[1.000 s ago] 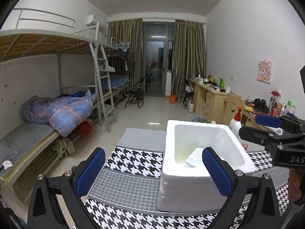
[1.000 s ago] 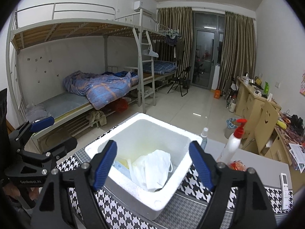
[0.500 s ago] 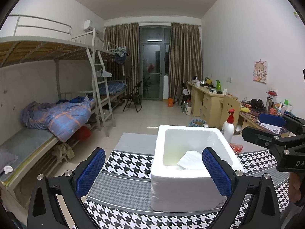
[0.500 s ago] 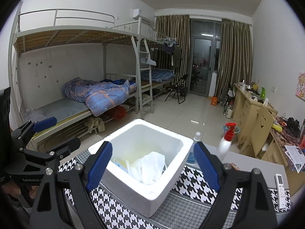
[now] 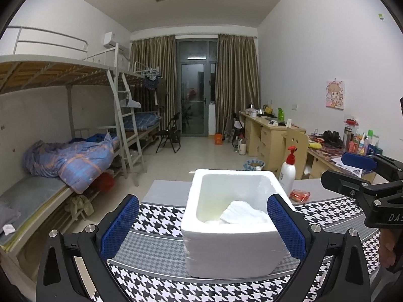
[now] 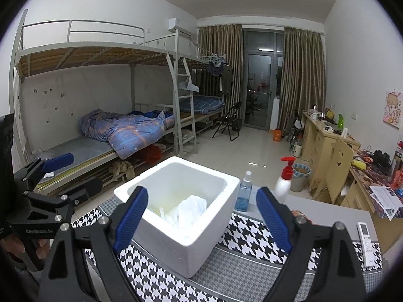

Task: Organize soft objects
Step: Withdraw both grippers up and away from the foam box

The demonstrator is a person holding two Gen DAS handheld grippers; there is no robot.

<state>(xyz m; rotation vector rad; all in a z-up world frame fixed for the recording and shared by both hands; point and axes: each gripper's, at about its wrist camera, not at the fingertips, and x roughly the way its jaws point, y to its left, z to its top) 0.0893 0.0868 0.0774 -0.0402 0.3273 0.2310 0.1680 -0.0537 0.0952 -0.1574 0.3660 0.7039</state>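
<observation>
Apparently done: white bag (image 6: 187,210) sits inside foam box (image 5: 234,246); left gripper (image 5: 201,226) and right gripper (image 6: 201,221) spread, empty, before it.

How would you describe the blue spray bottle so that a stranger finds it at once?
Find the white foam box on the houndstooth table cloth. Just beyond its far right corner stands the spray bottle: small, clear, with blue liquid and a white nozzle. The pump bottle beside it is taller, white, with a red pump.

Your right gripper (image 6: 201,216) stands wide open at bottom centre — between its fingers the foam box (image 6: 186,226) holds white bags (image 6: 189,210).
</observation>
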